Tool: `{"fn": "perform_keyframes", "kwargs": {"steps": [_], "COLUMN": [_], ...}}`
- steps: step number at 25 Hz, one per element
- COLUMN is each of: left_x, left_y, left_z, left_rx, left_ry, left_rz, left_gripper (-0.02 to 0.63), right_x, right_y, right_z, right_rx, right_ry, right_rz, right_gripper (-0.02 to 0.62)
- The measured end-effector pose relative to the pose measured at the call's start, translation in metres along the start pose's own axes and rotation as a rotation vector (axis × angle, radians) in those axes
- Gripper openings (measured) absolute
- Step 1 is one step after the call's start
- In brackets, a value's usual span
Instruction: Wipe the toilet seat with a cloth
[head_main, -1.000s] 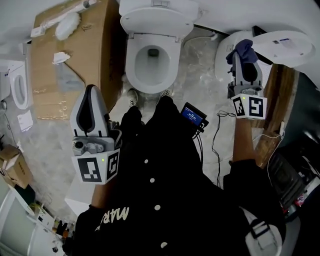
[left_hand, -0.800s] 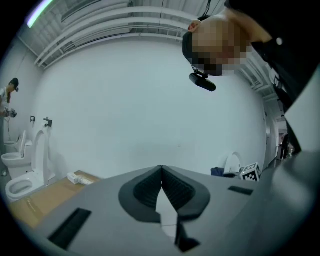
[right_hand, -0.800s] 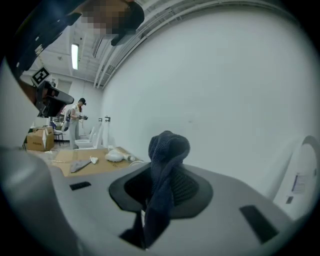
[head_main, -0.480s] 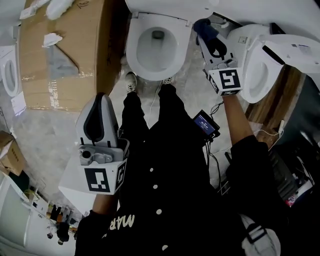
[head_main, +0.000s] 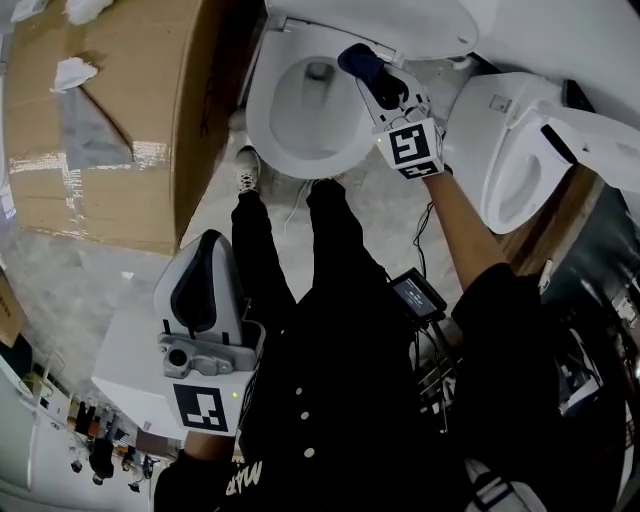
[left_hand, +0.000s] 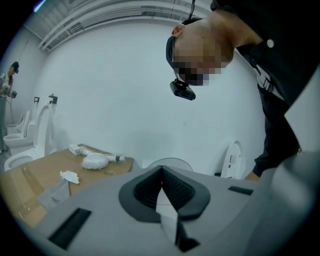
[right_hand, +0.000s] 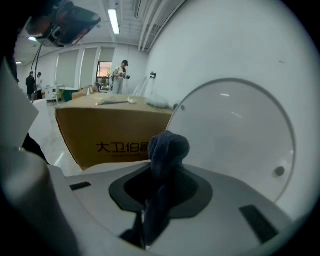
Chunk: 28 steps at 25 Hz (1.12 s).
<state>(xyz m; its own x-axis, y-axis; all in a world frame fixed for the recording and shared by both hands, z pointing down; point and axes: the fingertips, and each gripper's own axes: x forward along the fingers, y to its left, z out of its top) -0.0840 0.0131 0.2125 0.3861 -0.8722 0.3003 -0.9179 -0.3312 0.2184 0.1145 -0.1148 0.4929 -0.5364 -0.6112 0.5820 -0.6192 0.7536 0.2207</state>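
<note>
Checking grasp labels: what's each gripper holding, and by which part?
Right gripper pinches the dark blue cloth mid-length, bunched end protruding. Left gripper shut, empty.

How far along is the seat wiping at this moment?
Done: the cloth is clamped in the right gripper. In hand: that gripper has it at the rear right rim of the toilet seat; contact is unclear. Remaining: wiping round the seat. The left gripper hangs shut and empty by the person's side.
</note>
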Motion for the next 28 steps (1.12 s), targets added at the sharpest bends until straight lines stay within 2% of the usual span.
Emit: {"fn": "perform_keyframes", "kwargs": {"steps": [9, 20, 26, 28], "left_x": [0.007, 0.01, 0.012, 0.014], "left_y": [0.016, 0.029, 0.03, 0.03], "left_z": [-0.055, -0.101, -0.11, -0.11], "left_rx": [-0.078, -0.137, -0.145, -0.145], "left_ry": [0.063, 0.113, 0.126, 0.127], "left_rz": [0.023, 0.055, 0.078, 0.077], "left_gripper": [0.008, 0.008, 0.008, 0.008], "right_x": [0.086, 0.152, 0.173, 0.175], "right_y": [0.021, 0.037, 0.039, 0.04], "right_z": [-0.074, -0.128, -0.155, -0.157], "right_rx": [-0.233, -0.659, -0.761, -0.794], "right_ry": [0.16, 0.278, 0.387, 0.391], "right_rz": [0.079, 0.196, 0.234, 0.231], "right_gripper": [0.086, 0.086, 0.086, 0.086]}}
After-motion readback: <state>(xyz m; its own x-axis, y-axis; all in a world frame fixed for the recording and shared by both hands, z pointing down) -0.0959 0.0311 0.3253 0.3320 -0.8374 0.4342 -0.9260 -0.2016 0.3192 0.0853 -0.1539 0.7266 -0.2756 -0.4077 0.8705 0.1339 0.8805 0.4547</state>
